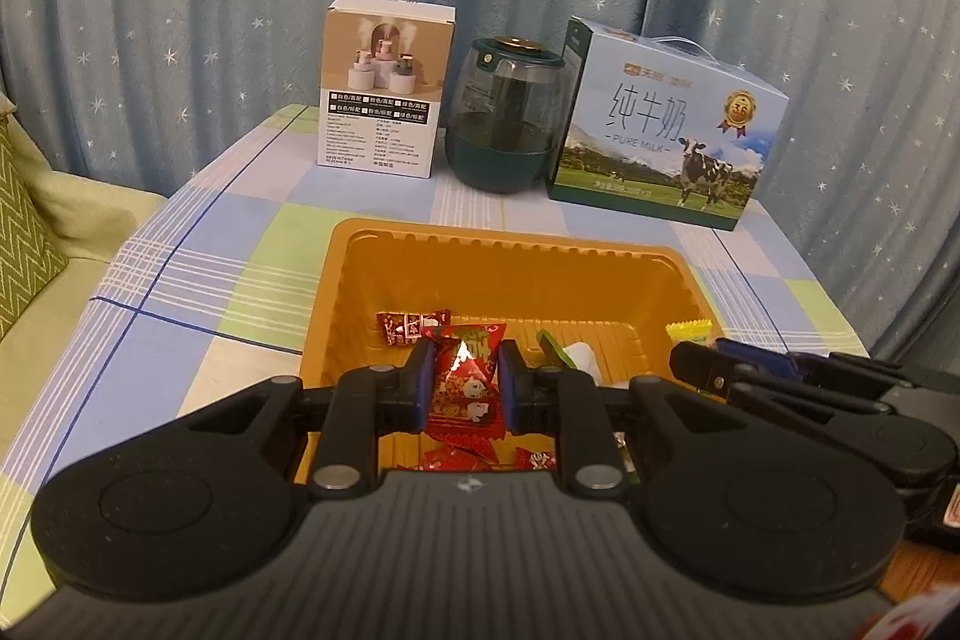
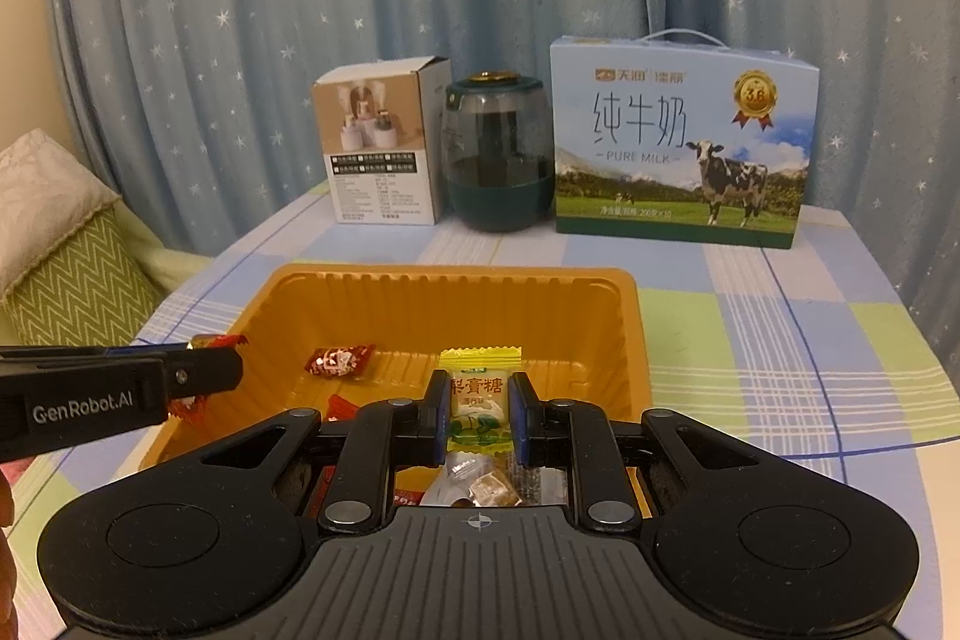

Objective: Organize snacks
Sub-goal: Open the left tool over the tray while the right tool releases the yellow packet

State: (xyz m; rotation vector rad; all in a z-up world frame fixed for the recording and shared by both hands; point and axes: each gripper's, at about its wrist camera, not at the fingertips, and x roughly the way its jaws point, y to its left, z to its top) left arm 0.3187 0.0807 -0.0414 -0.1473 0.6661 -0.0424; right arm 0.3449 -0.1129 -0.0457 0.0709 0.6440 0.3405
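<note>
I am holding a red foil-wrapped candy (image 1: 465, 388) in my left tool (image 1: 465, 391) and a yellow-green wrapped candy (image 2: 478, 403) in my right tool (image 2: 478, 415) above the orange plastic tray (image 1: 510, 274); slick wrappers risk slipping out early.

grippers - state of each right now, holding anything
left gripper: closed on a red candy
right gripper: closed on a yellow-green candy

The milk carton (image 2: 684, 142), at one o'clock beyond the tray, reads "纯牛奶" over "PURE MILK", with a gold seal marked "3.6". At nine o'clock in the right wrist view, the left gripper (image 2: 222, 367) carries "GenRobot.AI" in white on its side. At six o'clock, the yellow candy wrapper (image 2: 478, 400) shows "梨膏糖". The humidifier box (image 1: 384, 100) at eleven o'clock bears fine print too small to read.
</note>
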